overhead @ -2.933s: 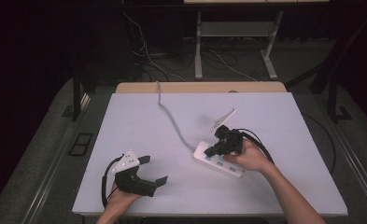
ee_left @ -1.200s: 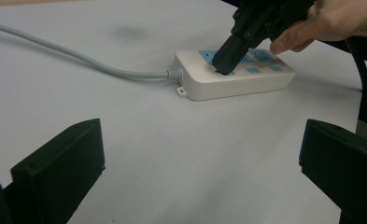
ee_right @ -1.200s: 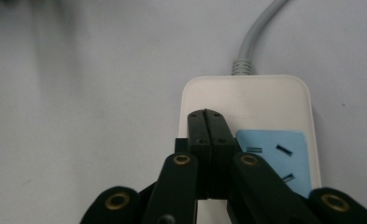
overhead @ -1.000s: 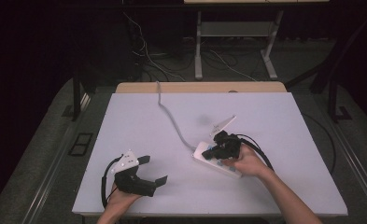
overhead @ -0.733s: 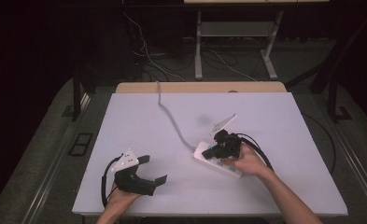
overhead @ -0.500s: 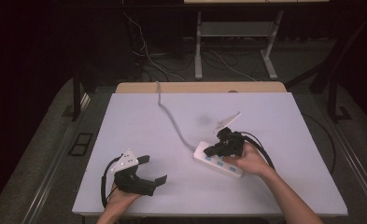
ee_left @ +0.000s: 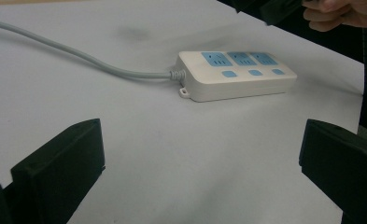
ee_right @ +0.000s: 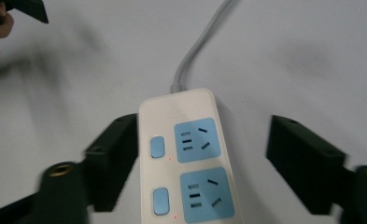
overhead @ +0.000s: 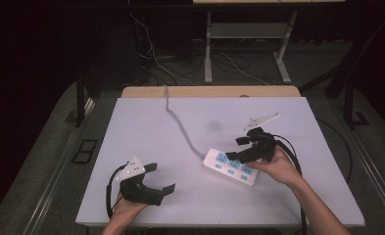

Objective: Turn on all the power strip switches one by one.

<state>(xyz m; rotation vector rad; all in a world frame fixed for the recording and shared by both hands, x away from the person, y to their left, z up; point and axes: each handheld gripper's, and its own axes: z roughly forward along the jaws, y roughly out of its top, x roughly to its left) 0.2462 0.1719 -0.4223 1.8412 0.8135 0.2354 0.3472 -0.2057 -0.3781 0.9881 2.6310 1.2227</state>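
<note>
the right gripper [overhead: 239, 148] hovers over the power strip [overhead: 231, 166], jaws just opened wide, nothing held. the left gripper [overhead: 161, 178] rests open, well apart.

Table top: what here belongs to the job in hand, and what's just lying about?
Job:
- white plastic power strip with blue sockets
- its grey cable
- right gripper, open above the strip

Lying about:
- left gripper, open, idle
- loose cables on the floor

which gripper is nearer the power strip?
Right. The right gripper hovers over the power strip, jaws open astride it; the left gripper sits apart near the table's front-left.
</note>
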